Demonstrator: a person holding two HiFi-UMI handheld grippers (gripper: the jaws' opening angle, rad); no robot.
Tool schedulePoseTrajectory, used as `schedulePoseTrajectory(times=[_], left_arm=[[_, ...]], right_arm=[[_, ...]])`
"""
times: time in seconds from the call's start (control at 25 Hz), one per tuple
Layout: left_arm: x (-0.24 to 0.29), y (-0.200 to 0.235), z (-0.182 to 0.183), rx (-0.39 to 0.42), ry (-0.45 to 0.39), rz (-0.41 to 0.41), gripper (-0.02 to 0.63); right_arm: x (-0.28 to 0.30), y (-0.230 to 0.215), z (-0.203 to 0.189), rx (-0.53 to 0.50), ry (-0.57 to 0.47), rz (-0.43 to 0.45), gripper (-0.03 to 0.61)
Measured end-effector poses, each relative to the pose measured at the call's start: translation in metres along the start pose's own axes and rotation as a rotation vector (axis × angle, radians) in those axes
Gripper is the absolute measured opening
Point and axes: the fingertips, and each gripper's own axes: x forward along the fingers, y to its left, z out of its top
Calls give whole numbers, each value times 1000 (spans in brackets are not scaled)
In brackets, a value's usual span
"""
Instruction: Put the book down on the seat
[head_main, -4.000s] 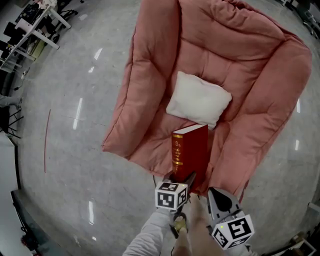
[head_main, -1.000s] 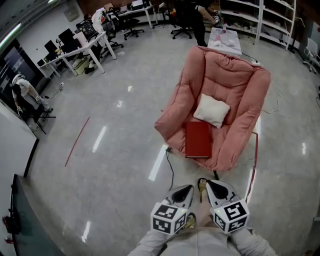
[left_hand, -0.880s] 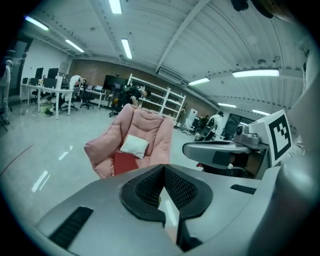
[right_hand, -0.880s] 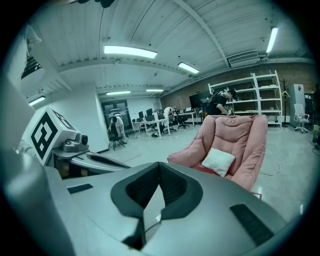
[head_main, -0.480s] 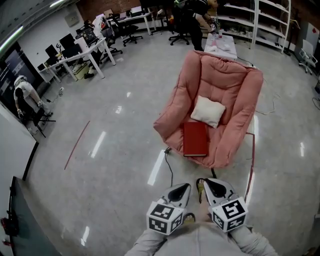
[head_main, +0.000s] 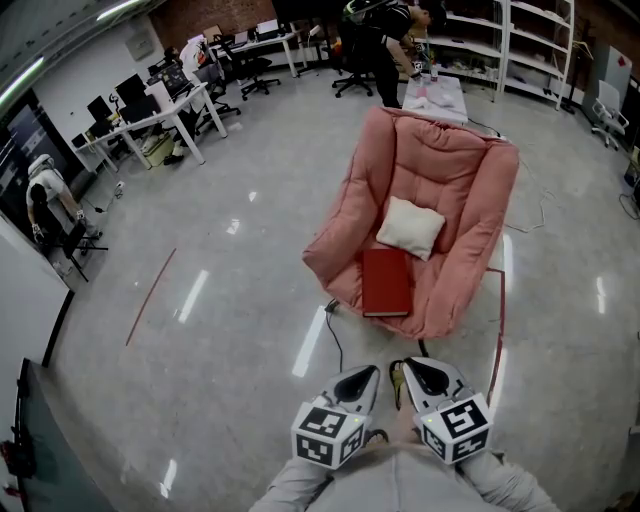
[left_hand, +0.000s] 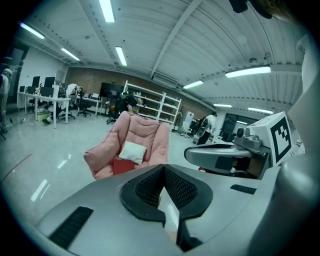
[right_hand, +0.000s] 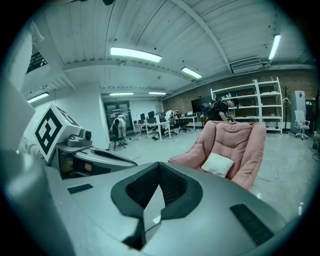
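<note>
The red book lies flat on the front of the pink armchair's seat, just in front of a white pillow. No gripper touches it. Both grippers hover over the floor well short of the chair, close to my body. The left gripper is shut and empty, and the right gripper beside it is shut and empty too. The left gripper view has the book beyond its closed jaws. In the right gripper view the chair and pillow show, but the book is hidden.
A black cable runs over the glossy floor from the chair's front left. A low table stands behind the chair, with a person and shelves beyond. Desks with monitors fill the back left.
Four seconds ago the left gripper held the book upright over the seat; now it lies flat there, let go. Both grippers have drawn back and the chair sits farther off.
</note>
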Motion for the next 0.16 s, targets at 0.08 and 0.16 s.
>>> schedulePoseTrajectory(times=[0.08,0.16], left_arm=[[-1,-5,2,0,1,-4,6],[-1,-8,4,-2,0,-6,6]], right_arm=[[-4,0,2,-1,0,2,5],[-6,-1,4,-3,1,4,5]])
